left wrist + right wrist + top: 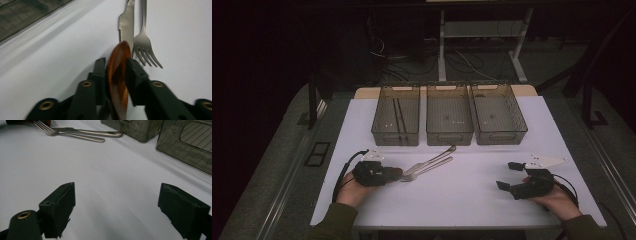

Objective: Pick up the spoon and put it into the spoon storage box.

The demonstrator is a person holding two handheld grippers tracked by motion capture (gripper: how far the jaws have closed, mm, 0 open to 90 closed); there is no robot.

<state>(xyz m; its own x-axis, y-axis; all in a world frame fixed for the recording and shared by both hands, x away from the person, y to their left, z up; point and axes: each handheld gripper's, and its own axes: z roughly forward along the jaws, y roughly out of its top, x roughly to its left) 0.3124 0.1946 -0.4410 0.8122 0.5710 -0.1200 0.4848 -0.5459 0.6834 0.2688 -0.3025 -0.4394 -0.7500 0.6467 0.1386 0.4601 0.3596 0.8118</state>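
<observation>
The left claw (115, 75) clamps a round brown wooden spoon (118, 75); just ahead lie a steel knife (127, 27) and fork (145, 42). The right claw (116, 207) gapes wide, released.

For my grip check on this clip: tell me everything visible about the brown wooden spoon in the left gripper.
The brown wooden spoon looks like glossy reddish-brown wood. Its oval bowl stands on edge, pinched between the two black jaws of the left gripper, whose pads press on both sides. The bowl's tip points towards the steel knife and steel fork lying on the white table; whether it touches the knife is unclear. Its handle is hidden.
</observation>
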